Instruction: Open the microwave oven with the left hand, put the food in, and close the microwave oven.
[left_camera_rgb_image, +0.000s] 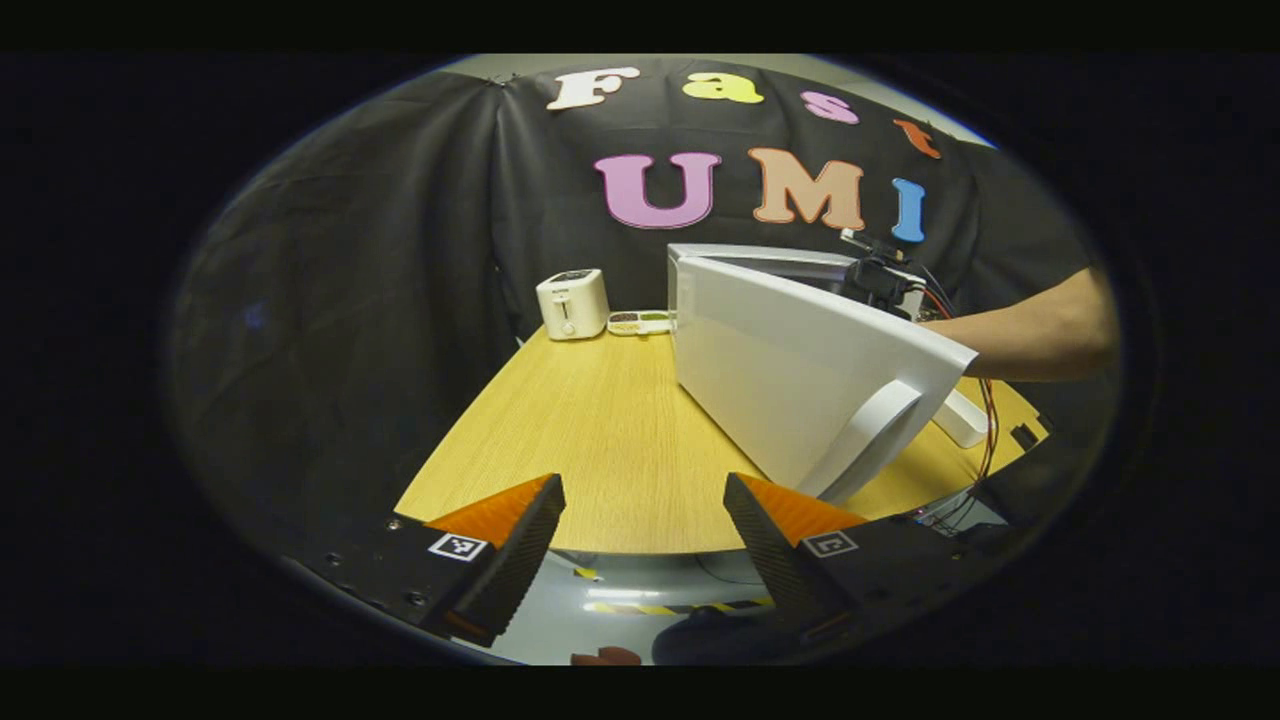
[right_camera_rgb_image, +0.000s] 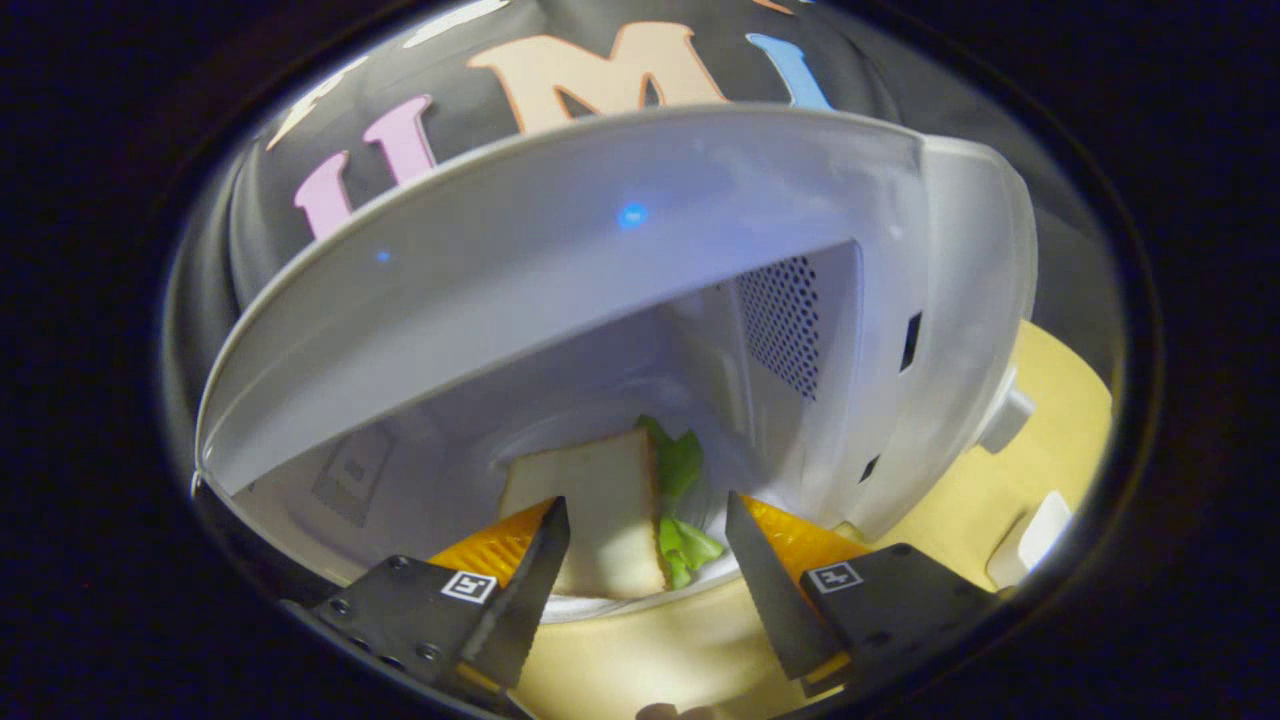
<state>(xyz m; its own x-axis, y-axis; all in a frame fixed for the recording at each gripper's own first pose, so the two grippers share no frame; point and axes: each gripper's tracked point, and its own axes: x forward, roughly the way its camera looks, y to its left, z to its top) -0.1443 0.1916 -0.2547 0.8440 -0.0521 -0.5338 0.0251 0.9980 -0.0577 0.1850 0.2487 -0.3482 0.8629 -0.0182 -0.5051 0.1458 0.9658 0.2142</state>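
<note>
The white microwave (left_camera_rgb_image: 760, 262) stands on the wooden table (left_camera_rgb_image: 600, 420) with its door (left_camera_rgb_image: 790, 370) swung wide open toward me, handle (left_camera_rgb_image: 868, 438) nearest. My left gripper (left_camera_rgb_image: 644, 482) hangs open and empty by the table's front edge, left of the handle. A person's forearm (left_camera_rgb_image: 1020, 335) carries my right gripper (left_camera_rgb_image: 880, 282) in behind the door. In the right gripper view, a sandwich (right_camera_rgb_image: 600, 500) with lettuce (right_camera_rgb_image: 680, 465) lies on a white plate (right_camera_rgb_image: 620, 603) in the microwave cavity (right_camera_rgb_image: 790, 320). My right gripper (right_camera_rgb_image: 645, 502) is open, a finger on each side of the sandwich.
A white toaster (left_camera_rgb_image: 572, 303) and a small food tray (left_camera_rgb_image: 640, 322) sit at the table's far edge, left of the microwave. Red cables (left_camera_rgb_image: 988, 420) trail off the table's right side. A white knob (right_camera_rgb_image: 1005, 415) juts from the microwave's front, and a white object (right_camera_rgb_image: 1030, 540) lies beside it.
</note>
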